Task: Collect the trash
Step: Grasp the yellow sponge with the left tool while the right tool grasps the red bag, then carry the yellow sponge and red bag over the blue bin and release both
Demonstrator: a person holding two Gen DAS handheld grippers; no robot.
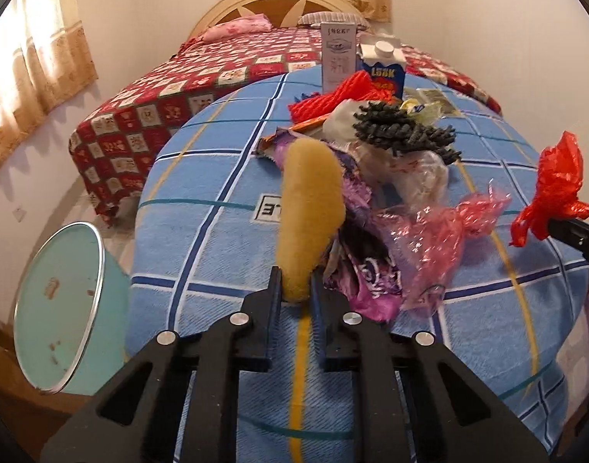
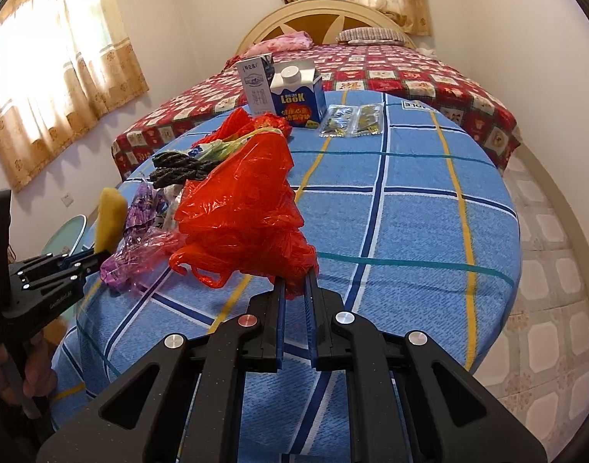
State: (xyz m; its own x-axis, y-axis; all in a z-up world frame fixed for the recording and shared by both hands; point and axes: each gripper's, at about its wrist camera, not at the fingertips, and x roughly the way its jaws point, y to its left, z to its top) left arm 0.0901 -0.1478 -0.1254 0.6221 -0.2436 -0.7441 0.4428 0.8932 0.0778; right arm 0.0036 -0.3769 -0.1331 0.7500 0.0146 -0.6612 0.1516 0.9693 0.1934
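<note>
Left gripper clamped on the lower end of a yellow sponge, held upright above the blue checked cloth. Right gripper pinched tight on a red plastic bag, bag bunched and lifted off the cloth. Remaining trash heaped between the two tools: purple wrapper, pink film, dark knitted piece, red mesh. Two cartons upright at the far edge, flat clear packets beside them. Teal bin on the floor to the left of the table, mouth tilted toward the camera.

Step in hand, as judged: carry to bin.
- Sponge first; bin on that side.
- Keep the squeeze firm on the sponge; soft, gripped only at one end, likely to slip or flop.
- Clear the table edge before lowering.
- Open over the bin mouth, not its rim.
- Keep the bag high so its loose handles do not drag the pink film along.

Not legible:
- Bin bottom and base cut off by the gripper body.
- Underside of the heap hidden; item count uncertain.
- Sponge tip blurred.
- Contents of the red bag, if any, not visible.
- Hand on the left tool only partly seen at the frame edge.
</note>
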